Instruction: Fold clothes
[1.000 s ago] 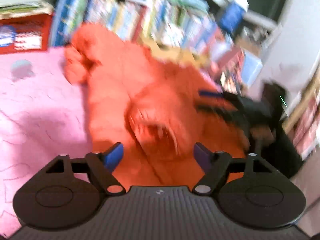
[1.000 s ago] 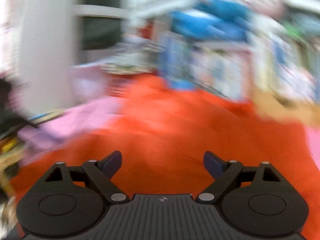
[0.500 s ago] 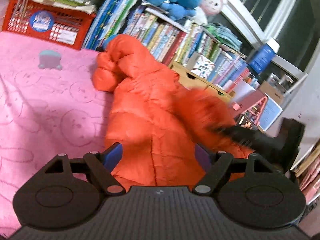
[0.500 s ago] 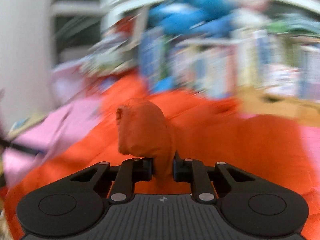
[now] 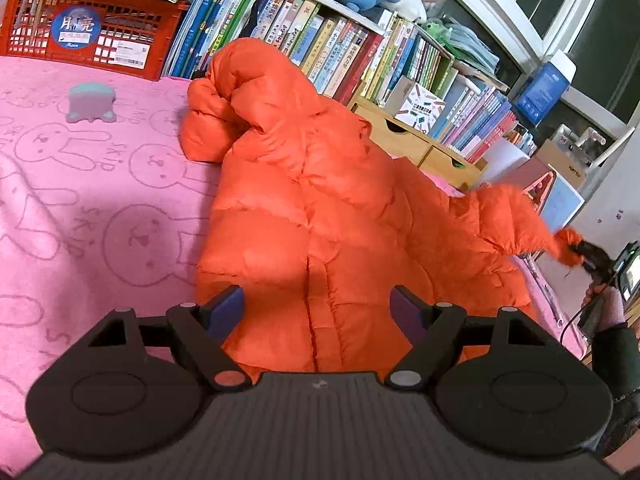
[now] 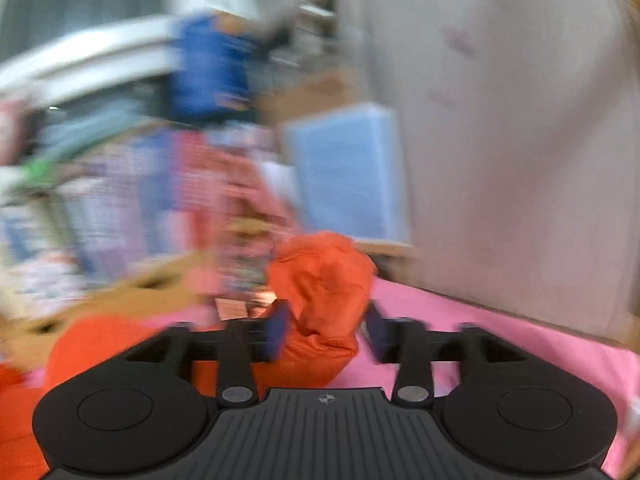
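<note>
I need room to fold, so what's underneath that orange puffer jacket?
The orange puffer jacket lies on a pink blanket printed with bunny outlines, which shows all around it. Whatever is directly beneath the jacket is covered, so I cannot tell.

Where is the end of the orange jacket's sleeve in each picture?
Left wrist view: the sleeve end is at the far right edge, pulled out from the orange jacket, at the right gripper.
Right wrist view: the sleeve end is in the lower middle, between that gripper's parted jaws, which have just been opening.
Shared landmark: the pink blanket.
</note>
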{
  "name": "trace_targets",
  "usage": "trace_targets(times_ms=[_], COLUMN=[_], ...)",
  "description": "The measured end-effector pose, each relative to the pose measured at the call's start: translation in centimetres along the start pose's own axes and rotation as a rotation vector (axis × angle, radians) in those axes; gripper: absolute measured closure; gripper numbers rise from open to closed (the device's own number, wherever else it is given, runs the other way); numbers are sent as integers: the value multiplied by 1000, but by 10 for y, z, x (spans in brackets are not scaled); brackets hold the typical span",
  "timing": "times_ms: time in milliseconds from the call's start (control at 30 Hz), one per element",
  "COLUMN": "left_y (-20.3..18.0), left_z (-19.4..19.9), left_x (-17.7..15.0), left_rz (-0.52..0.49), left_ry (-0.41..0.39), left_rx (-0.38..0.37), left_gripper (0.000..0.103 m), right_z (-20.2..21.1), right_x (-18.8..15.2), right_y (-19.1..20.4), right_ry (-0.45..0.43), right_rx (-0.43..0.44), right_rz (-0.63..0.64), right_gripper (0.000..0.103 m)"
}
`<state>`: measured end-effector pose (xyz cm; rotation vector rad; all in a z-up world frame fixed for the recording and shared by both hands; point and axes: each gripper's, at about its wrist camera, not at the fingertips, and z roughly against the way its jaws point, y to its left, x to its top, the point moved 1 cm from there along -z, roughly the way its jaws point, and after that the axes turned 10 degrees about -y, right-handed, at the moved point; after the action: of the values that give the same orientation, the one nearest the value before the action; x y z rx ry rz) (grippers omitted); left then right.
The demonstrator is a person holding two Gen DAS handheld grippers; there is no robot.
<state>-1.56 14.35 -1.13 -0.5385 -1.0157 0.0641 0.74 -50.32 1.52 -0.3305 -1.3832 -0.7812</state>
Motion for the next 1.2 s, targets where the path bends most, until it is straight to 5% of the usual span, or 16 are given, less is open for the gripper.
trace_targets(times_ms=[100, 200, 333, 500, 633, 800, 967, 1100, 1133, 1200], left_y=[-1, -3, -6, -8, -6, 10, 32, 48, 48, 49], left_z=[-1, -4, -9, -17, -22, -39, -74, -116, -126, -146], left_x=[0, 1, 4, 11, 25, 58, 97, 120, 123, 128], left_rz=[-6, -8, -14, -10, -11, 51, 225, 336, 346, 365], left_ry=[5, 9, 2, -26, -89, -226, -395, -350, -329, -287], left_rx=[11, 23, 36, 48, 95, 194, 201, 194, 194, 193], left_gripper=[21, 21, 20, 20, 17, 10, 0, 1, 4, 58], right_z=[-10, -3, 24, 76, 110, 116, 118, 115, 114, 106], right_x=[-10, -15, -17, -42, -83, -151, -170, -166, -164, -159], right_y=[-20, -9, 37, 161, 261, 321, 329, 322, 319, 308], right_ry=[30, 7, 65, 204, 348, 413, 408, 435, 443, 463], right_rx=[-103, -68, 241, 738, 988, 945, 932, 939, 943, 968], right_rz=[-37, -16, 6, 118, 185, 359, 411, 384, 363, 256], right_gripper=[30, 17, 17, 17, 17, 17, 11, 9, 9, 10])
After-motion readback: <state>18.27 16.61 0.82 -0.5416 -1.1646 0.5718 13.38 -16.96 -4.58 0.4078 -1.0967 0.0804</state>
